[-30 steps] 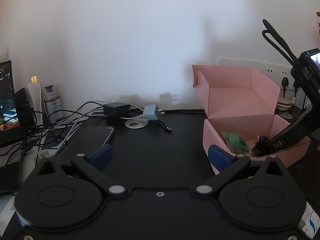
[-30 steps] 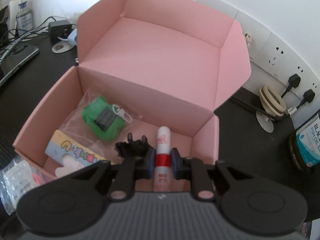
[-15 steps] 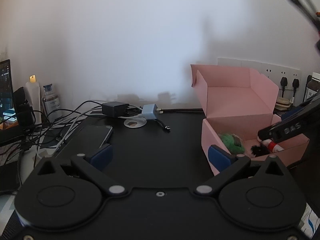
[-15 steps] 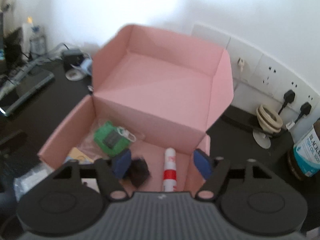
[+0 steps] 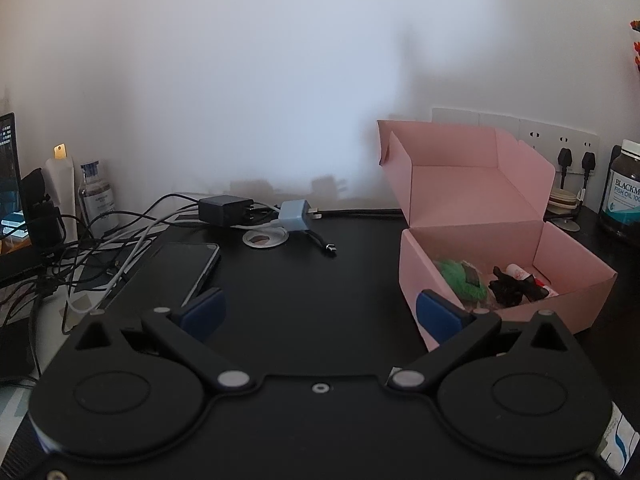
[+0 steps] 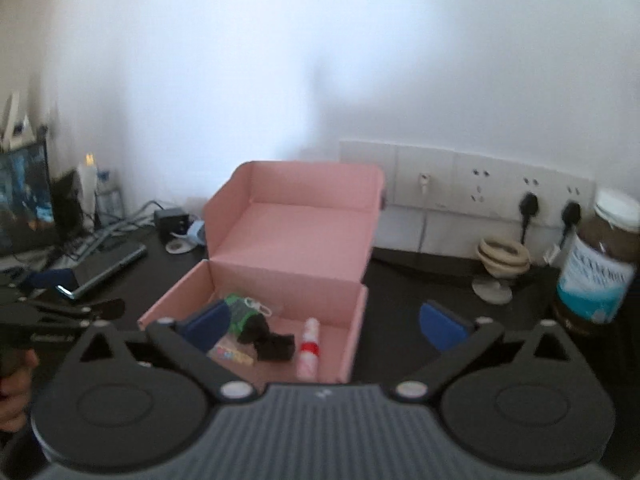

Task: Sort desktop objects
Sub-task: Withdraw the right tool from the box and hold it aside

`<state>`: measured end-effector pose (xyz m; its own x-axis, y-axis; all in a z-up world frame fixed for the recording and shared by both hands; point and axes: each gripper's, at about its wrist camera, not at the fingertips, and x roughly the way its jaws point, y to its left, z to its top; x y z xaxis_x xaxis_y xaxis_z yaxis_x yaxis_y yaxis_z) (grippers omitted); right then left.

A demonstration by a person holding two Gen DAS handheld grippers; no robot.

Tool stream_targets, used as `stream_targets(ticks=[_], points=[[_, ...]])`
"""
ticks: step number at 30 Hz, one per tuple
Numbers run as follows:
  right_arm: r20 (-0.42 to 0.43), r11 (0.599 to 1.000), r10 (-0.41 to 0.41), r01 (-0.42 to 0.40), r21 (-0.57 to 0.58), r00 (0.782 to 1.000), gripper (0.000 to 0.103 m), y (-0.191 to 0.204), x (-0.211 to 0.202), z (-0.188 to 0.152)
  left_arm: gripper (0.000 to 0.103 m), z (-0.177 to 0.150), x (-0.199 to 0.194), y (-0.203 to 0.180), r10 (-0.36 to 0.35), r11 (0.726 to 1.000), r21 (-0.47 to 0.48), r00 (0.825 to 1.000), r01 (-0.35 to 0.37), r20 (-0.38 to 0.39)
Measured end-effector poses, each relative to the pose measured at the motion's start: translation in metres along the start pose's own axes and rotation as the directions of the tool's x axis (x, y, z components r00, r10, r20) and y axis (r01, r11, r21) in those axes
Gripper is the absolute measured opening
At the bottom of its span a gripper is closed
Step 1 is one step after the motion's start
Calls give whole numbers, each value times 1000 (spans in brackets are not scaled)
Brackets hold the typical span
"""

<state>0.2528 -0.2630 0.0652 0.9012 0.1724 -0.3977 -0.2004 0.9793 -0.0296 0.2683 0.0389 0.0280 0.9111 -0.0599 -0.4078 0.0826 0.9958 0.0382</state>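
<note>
Tools first: the right tool (image 6: pixel 324 326) stands with its jaws fully apart, having just been opening, and nothing lies between them; it hangs short of the pink box (image 6: pixel 354 334). The left tool (image 5: pixel 320 312) is likewise spread wide and empty, held above the black desk (image 5: pixel 304 280) just left of that box.

View differences: the right wrist camera shows the left tool's black frame and a hand (image 6: pixel 14 388) gripping it at the far left edge; the left wrist camera shows no part of the right tool. The phone (image 5: pixel 176 268) and two chargers, one black (image 5: pixel 225 209) and one pale blue (image 5: pixel 295 216), read sharply only in the left view. The right view is blurred.

Count in the one open box: one red-banded white tube (image 6: pixel 309 346), one black clip-like item (image 6: pixel 275 346), one green item in clear wrap (image 6: pixel 240 310), one coloured card (image 6: pixel 230 354). The tube lies on the box floor near the right wall.

Outside it: one fish-oil jar (image 6: pixel 596 264), and two plugs in the wall sockets (image 6: pixel 480 188).
</note>
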Motion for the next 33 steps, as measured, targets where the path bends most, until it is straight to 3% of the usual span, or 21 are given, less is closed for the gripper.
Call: stream_targets(ticks=[8,19,28,33], points=[[15,984,21,-23,175,1000,102,-47,-6,-47,103,-1,-4,-1,-26,1000,5,1000,26,-3],[30,932,68,-75,353,997,102,-71,2,-71,103,-2,-1,-7,-95,995,14,994,96,-63],[79,887,85,-112,449,993,102,-86,-5,-81,103,-12,-6,-23,-183,977,91,975,195,-126],[111,848,89,-134,512,990,102,-96,-8,-87,103,-16,-5,-26,-233,966,74,959,246,-160]])
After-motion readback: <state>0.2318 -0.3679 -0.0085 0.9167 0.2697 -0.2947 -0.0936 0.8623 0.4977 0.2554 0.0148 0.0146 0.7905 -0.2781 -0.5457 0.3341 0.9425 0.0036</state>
